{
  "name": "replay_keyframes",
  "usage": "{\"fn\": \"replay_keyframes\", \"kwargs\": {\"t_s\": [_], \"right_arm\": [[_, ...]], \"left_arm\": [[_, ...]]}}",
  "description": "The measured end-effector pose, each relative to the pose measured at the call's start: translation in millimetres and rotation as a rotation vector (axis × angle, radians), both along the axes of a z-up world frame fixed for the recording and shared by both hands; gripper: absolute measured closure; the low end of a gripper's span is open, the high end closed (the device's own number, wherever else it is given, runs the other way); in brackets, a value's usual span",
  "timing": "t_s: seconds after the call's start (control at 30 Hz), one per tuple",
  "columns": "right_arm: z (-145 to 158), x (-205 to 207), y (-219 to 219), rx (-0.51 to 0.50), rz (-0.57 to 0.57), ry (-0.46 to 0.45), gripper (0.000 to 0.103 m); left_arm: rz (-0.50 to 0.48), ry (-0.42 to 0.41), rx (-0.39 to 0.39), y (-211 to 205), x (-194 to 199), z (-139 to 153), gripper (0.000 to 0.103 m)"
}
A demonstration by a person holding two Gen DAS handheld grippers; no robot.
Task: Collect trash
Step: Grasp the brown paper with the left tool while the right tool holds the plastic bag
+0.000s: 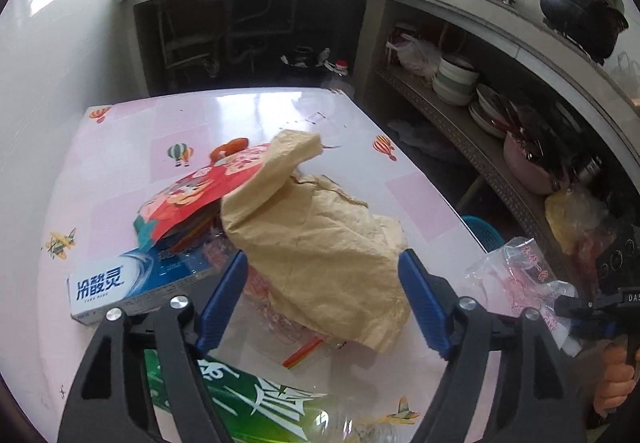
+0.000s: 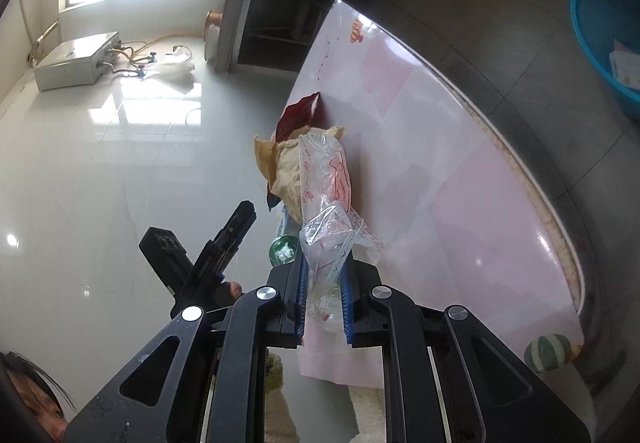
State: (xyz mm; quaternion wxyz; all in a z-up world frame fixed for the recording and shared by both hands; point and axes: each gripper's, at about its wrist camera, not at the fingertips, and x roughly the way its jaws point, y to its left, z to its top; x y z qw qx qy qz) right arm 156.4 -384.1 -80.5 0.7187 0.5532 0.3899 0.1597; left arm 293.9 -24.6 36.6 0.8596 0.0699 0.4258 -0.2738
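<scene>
here the right gripper (image 2: 323, 283) pinches a clear plastic bag (image 2: 328, 203); the left gripper (image 1: 322, 275) gapes, seemingly straddling crumpled brown paper (image 1: 320, 243) at twelve o'clock.

The right gripper (image 2: 324, 297) squeezes a crinkly clear plastic bag with red print (image 2: 330, 203) between its blue pads, above a shiny pink table (image 2: 460, 183) where a crumpled tan paper bag (image 2: 286, 167) lies beside a dark red wrapper (image 2: 296, 115).

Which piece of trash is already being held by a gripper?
The clear plastic bag with red print, pinched in the right gripper. The brown paper bag lies between open left fingers.
</scene>
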Motion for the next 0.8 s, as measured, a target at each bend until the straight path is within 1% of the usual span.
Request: {"fn": "replay_keyframes", "kwargs": {"t_s": [0.03,0.13,0.2,0.23,0.3,0.33,0.37,0.43,0.5,0.57,0.7,0.8], "right_arm": [[1,-6,0,0.006,0.003,-0.001,0.09],[-2,-9,-5,0.027,-0.002,-0.009,0.09],[4,-12,-5,0.04,-0.004,-0.012,0.09],[2,-12,-6,0.042,-0.005,-0.011,0.09],[-4,-15,-8,0.051,-0.005,-0.007,0.09],[-6,-16,-10,0.057,-0.007,-0.005,0.09],[-6,-18,-10,0.061,-0.012,-0.002,0.09],[-7,-21,-13,0.072,-0.018,-0.001,0.09],[-7,-25,-15,0.081,-0.027,-0.004,0.09],[-7,-28,-16,0.085,-0.034,-0.009,0.09],[-8,-34,-16,0.101,-0.042,-0.017,0.09],[-8,-38,-15,0.107,-0.046,-0.022,0.09]], "left_arm": [[-0.022,0.012,0.017,-6,3,-4,0.024],[-0.062,0.04,0.109,-25,15,-19,0.024],[-0.068,0.061,0.13,-31,22,-25,0.024],[-0.067,0.074,0.128,-33,25,-27,0.026],[-0.067,0.1,0.132,-36,30,-30,0.041],[-0.06,0.103,0.137,-36,32,-31,0.044],[-0.055,0.101,0.137,-35,33,-30,0.05],[-0.05,0.107,0.118,-32,34,-27,0.056],[-0.041,0.108,0.105,-30,33,-24,0.069],[-0.035,0.102,0.116,-28,32,-20,0.08],[-0.018,0.101,0.11,-21,28,-14,0.091],[0.002,0.068,0.1,-14,24,-2,0.095]]}}
